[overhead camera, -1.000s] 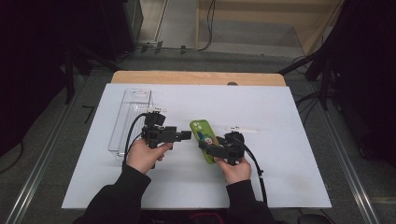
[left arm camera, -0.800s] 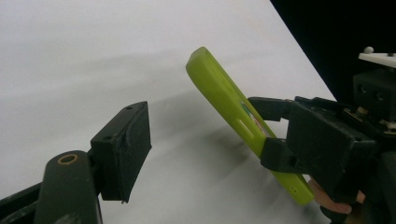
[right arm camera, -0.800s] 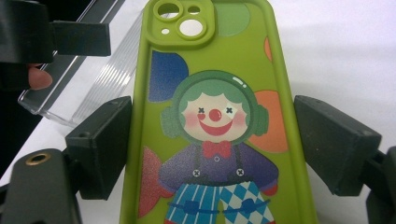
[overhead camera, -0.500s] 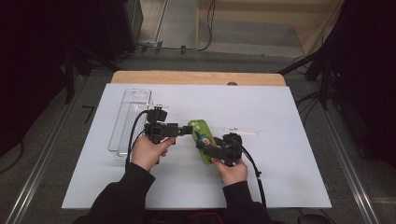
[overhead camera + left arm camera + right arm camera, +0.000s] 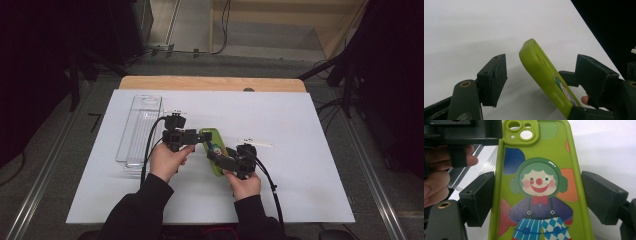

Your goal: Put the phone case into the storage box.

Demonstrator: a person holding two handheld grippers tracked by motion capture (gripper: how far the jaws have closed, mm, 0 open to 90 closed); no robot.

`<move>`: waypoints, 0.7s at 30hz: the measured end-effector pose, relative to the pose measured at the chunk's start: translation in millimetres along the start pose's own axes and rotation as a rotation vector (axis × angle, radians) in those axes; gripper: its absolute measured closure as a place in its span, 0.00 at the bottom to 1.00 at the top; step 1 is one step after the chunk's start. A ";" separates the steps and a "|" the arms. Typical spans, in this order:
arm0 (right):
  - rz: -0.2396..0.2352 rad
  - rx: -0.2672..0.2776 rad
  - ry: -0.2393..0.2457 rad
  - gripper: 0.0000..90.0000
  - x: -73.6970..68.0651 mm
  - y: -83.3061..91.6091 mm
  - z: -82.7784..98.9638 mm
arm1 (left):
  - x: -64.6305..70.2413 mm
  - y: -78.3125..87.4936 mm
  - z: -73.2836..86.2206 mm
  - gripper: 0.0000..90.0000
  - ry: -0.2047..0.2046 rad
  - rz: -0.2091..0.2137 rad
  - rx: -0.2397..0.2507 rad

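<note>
The right tool (image 5: pixel 216 156) grips the green case (image 5: pixel 214 150) by its sides; the left tool (image 5: pixel 201 138), jaws closing, straddles its far end without touching.

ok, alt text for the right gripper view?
A green phone case printed with a cartoon clown stands between two black fingers, the left one touching its edge. A hand and a clear tray sit behind, left.

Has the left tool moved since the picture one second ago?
Yes. The left tool has shifted slightly right, away from the clear tray, and now reaches the top end of the green phone case.
</note>
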State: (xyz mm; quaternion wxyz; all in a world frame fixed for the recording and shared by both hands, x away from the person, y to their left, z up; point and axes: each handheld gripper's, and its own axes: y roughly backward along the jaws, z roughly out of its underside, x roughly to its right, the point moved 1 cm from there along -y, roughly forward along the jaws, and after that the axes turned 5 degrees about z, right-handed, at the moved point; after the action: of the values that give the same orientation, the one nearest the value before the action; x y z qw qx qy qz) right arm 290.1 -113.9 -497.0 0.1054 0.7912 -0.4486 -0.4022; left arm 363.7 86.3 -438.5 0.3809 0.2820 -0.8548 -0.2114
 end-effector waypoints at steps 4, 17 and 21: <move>-0.007 0.011 -0.007 0.16 -1.2 -0.9 0.7 | -0.6 -2.3 -1.2 0.33 0.013 0.001 0.018; -0.009 0.037 -0.015 0.16 -4.3 -2.7 2.5 | -6.1 -4.8 -4.0 0.47 0.083 -0.003 0.040; -0.009 0.051 -0.008 0.16 -4.8 -2.5 2.4 | -6.4 -7.5 -3.2 0.55 0.087 0.010 0.033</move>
State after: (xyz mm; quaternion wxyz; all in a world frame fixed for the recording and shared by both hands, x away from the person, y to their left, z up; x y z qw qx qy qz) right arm 288.6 -108.2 -497.3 0.0815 0.7941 -0.4555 -0.3941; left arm 372.1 84.3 -444.2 0.4142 0.2929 -0.8421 -0.1829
